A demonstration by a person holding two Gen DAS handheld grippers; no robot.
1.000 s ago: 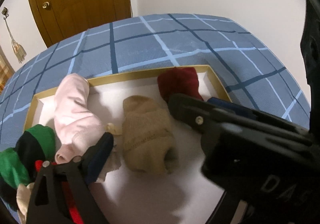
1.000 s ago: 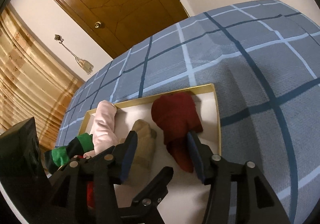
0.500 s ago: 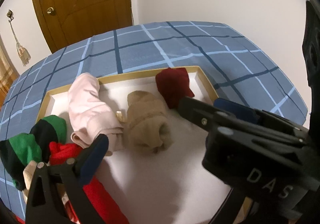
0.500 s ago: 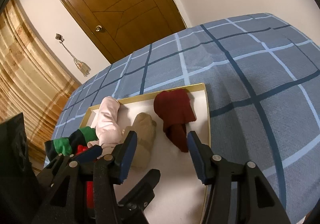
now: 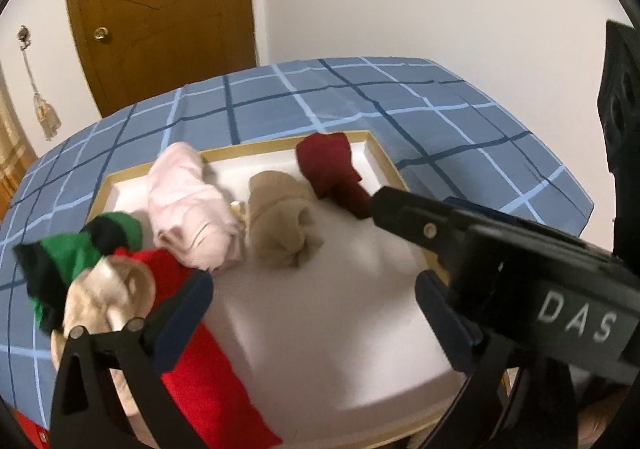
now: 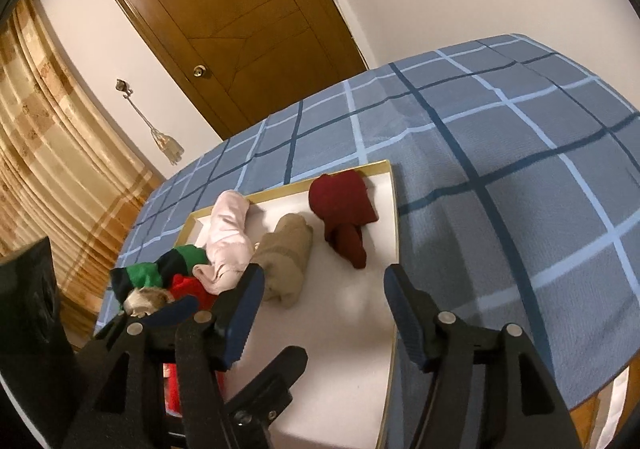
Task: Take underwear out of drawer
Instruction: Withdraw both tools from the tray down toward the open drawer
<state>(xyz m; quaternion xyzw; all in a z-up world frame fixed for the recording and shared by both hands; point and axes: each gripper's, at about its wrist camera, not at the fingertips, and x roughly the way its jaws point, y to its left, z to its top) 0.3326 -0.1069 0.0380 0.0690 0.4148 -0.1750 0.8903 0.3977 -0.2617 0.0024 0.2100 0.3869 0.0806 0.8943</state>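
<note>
Both grippers hang over the near part of the drawer (image 5: 372, 153), a shallow white tray with a gold rim sitting on a bed with a blue checked cover (image 5: 440, 117)

left gripper (image 5: 316, 313): jaws have just been opening, now spread wide, nothing between them but bare white drawer floor. Its left finger sits over the bright red garment (image 5: 208, 377); whether it touches the cloth I can't tell

right gripper (image 6: 324, 313): jaws have also just been opening, now standing apart with only white floor in the gap. Holding nothing

Underwear in the drawer, all rolled or bunched:
- dark red piece (image 6: 344, 213) at the far right corner, up against the far rim, close to the right rim
- tan roll (image 6: 288, 253) mid-drawer, just left of the dark red one, apart from it
- pink roll (image 6: 228, 237) left of the tan one, touching or nearly touching it, its far end lying on the far rim
- green and black piece (image 5: 76, 253) at the left edge, draped over the rim
- beige bundle (image 5: 108, 289) near the left edge, pressed against the green and black piece and the bright red garment
- bright red garment runs along the near left side, partly under the pink roll

Beyond the bed: brown wooden door (image 6: 240, 21), striped curtain (image 6: 48, 153) at left in the right wrist view
</note>
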